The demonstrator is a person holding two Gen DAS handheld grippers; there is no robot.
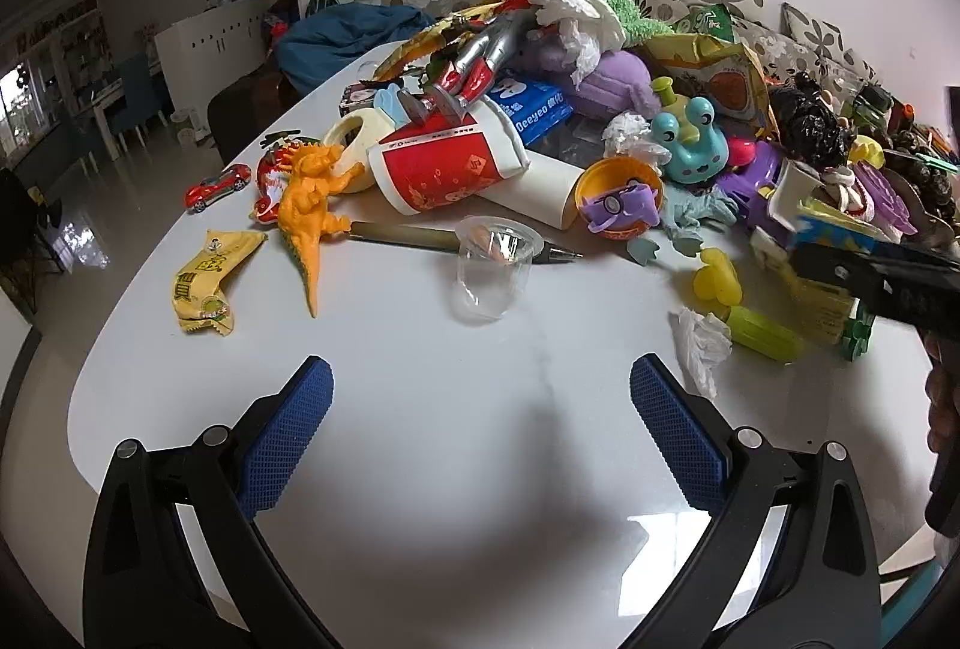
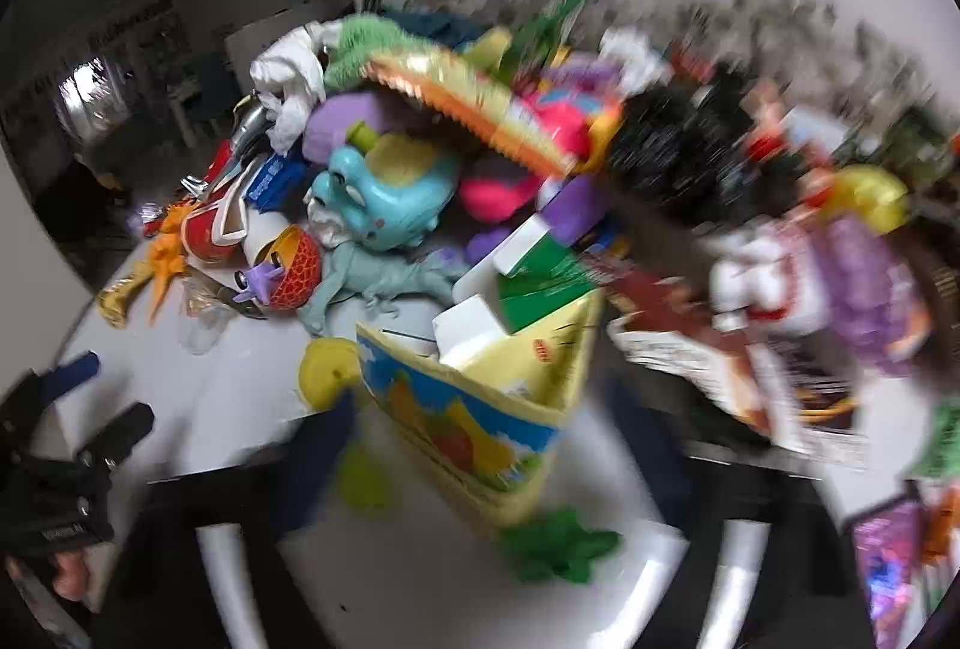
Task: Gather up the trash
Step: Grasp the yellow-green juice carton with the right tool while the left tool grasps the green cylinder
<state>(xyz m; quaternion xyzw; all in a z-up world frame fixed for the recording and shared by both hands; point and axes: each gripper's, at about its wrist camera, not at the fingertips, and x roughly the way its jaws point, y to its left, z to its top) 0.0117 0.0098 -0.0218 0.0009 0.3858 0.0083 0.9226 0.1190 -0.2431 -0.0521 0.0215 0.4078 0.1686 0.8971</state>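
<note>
The left gripper [image 1: 480,409] stood wide open low in the left wrist view, its blue pads [image 1: 288,433] apart with nothing between them, hanging over a bare part of the white table [image 1: 420,469]; above it, near the middle of the frame, a clear plastic cup [image 1: 492,265] stood upright on the table, just in front of a dark pen [image 1: 420,235] lying across; to the left lay a yellow wrapper [image 1: 210,283], with an orange dinosaur [image 1: 312,211] beside it and a small red car [image 1: 219,185] further up and left; a red and white paper cup [image 1: 444,175] lay on its side at the foot of the heap of toys and packets filling the upper right; a crumpled white tissue [image 1: 702,343] lay at the right, just beside a green and yellow toy [image 1: 762,331].

The right wrist view was badly blurred; the right gripper [image 2: 498,463] sat at the lower middle, its dark fingers [image 2: 318,457] either side of a yellow and blue carton [image 2: 480,397] with an open top; whether the pads pressed on the carton I could not tell; a green scrap [image 2: 558,547] lay on the table below it; the left gripper showed at the lower left edge of that view.
</note>
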